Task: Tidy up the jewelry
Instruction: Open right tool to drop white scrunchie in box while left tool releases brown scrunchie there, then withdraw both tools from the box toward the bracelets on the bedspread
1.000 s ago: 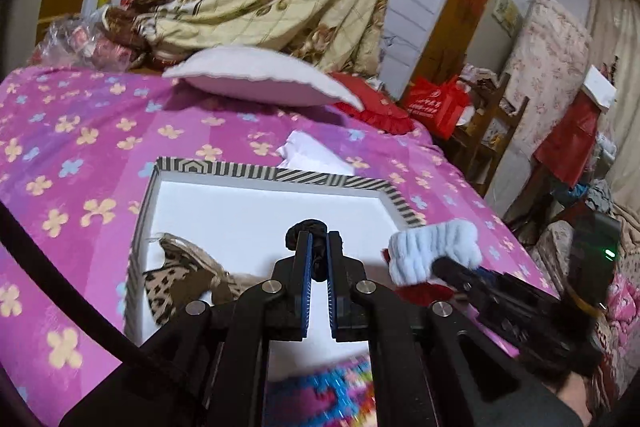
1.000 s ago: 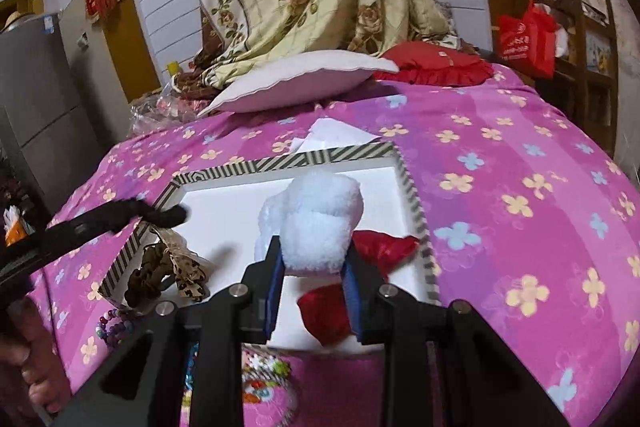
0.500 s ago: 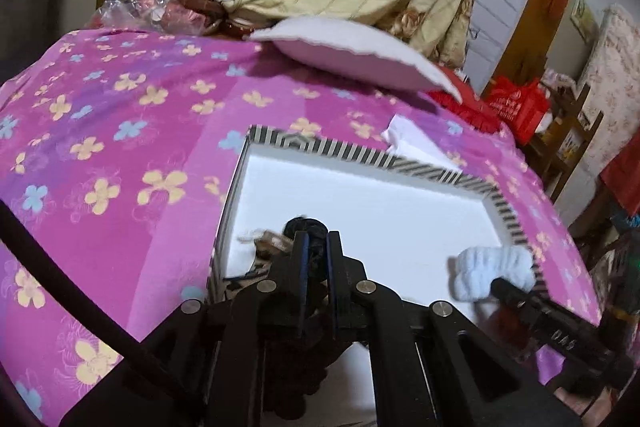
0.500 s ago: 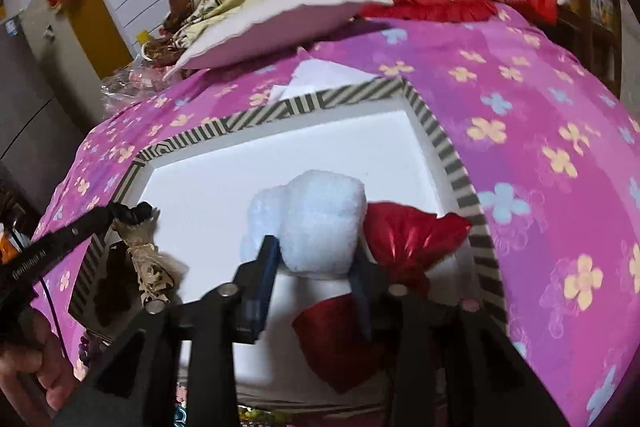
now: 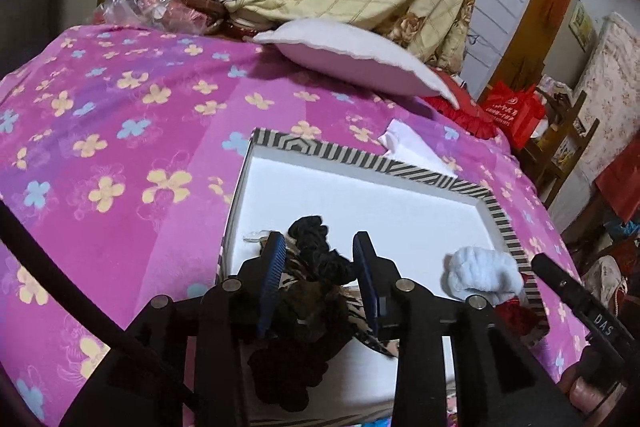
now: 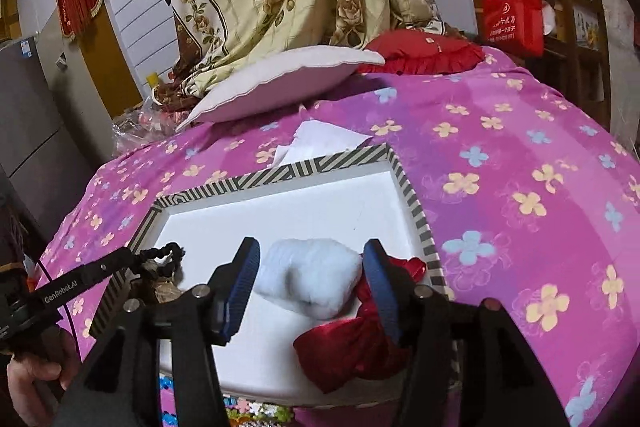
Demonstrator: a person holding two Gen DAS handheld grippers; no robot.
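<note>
A shallow white tray (image 5: 496,211) with a black-and-white striped rim lies on a bed covered by a pink flowered bedspread (image 5: 120,131). In the left wrist view, the left hand-held gripper (image 5: 320,251) reaches over the tray's near left corner, its blue-padded jaws opening; a black scrunchie (image 5: 316,247) lies between them, resting on top of a leopard-print scrunchie (image 5: 292,279) on the tray floor, and neither pad presses on it. In the right wrist view, the right hand-held gripper (image 6: 310,263) is over the tray's near right part, its jaws also opening and standing fairly wide; a fluffy white scrunchie (image 6: 308,277) sits on the tray floor between the pads, with a gap showing on the left side, and the right pad close against it or the cloth beside it, I cannot tell which. A red satin scrunchie (image 6: 344,347) lies just beside and partly under the white one, at the tray's near right corner, with part of it behind the right finger. The two pairs of hair ties sit well apart at opposite near corners of the tray. Beyond the tray lie a folded white paper (image 6: 320,139), a white pillow (image 6: 280,83) and a red cushion (image 6: 424,53).
</note>
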